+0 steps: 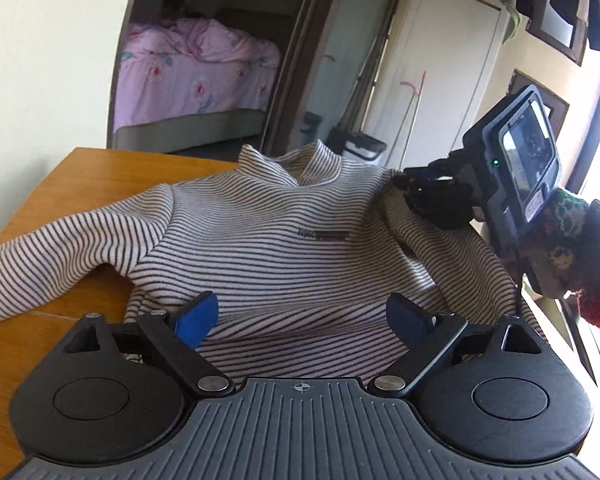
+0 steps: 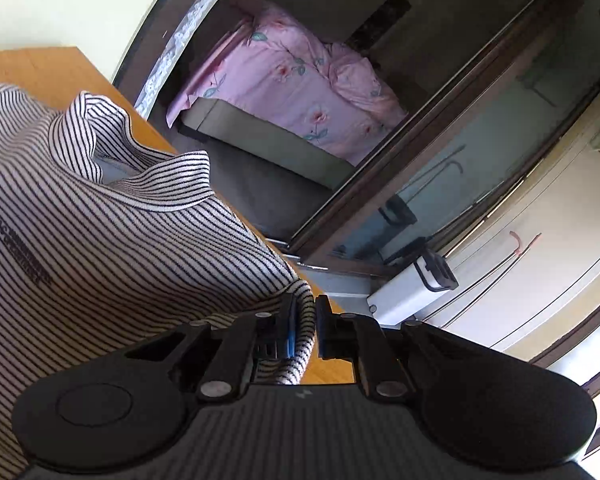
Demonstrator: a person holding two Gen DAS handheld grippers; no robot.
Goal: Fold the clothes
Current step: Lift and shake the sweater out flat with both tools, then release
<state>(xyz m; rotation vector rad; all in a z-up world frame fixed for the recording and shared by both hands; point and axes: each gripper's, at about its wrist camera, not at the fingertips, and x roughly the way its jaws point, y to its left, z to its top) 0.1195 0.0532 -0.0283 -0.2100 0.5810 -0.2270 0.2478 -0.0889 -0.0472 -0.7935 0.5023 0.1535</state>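
While your left gripper [image 1: 302,316] is hovering with jaws spread over the striped sweater [image 1: 260,232] on the wooden table [image 1: 112,172], nothing is sitting between its fingers; your right gripper [image 2: 305,330] is pinching the sweater's shoulder fabric.

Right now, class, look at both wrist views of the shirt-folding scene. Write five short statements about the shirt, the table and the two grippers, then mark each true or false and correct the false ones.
1. The striped shirt lies on a wooden table. True.
2. The left gripper is clamped on the hem. False: its blue pads stand wide apart over the cloth.
3. The right gripper pinches a fold of the shirt. True.
4. The shirt is plain red. False: it is white with dark stripes.
5. The shirt's collar points toward the doorway with the pink bedding. True.
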